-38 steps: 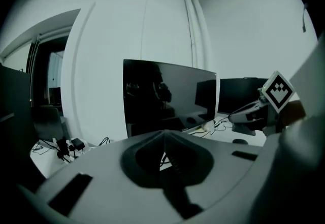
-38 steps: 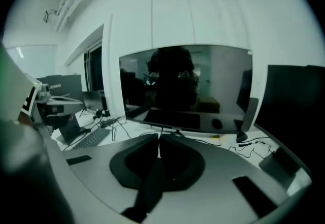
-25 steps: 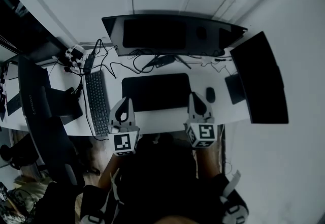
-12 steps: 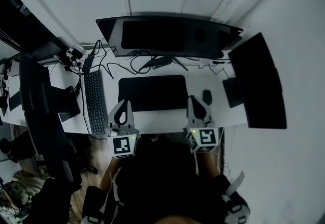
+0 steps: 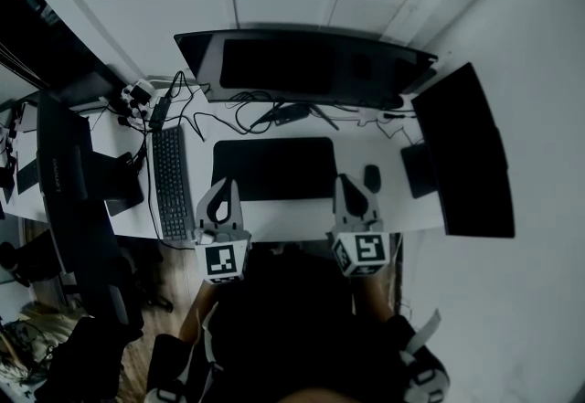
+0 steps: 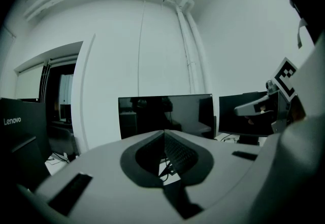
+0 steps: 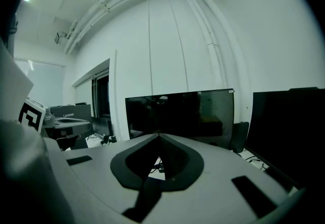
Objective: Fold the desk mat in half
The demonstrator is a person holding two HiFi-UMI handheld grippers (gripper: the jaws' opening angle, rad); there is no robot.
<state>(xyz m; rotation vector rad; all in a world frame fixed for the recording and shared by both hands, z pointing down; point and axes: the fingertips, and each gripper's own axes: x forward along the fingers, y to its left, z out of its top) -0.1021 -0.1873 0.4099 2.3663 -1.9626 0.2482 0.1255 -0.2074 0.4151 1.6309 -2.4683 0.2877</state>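
just over desk mat near corners, left gripper and right gripper hover, fingers pressed together.

The white desk carries a black desk mat lying flat near its middle, its long side along the front edge. At 9 o'clock from the mat, just beside it, a dark keyboard lies end-on to the front edge. At 3 o'clock a dark mouse sits apart from the mat. At 12 o'clock stands a wide monitor, with tangled black cables on the desk between it and the mat. A second monitor stands angled at the desk's 3 o'clock end.
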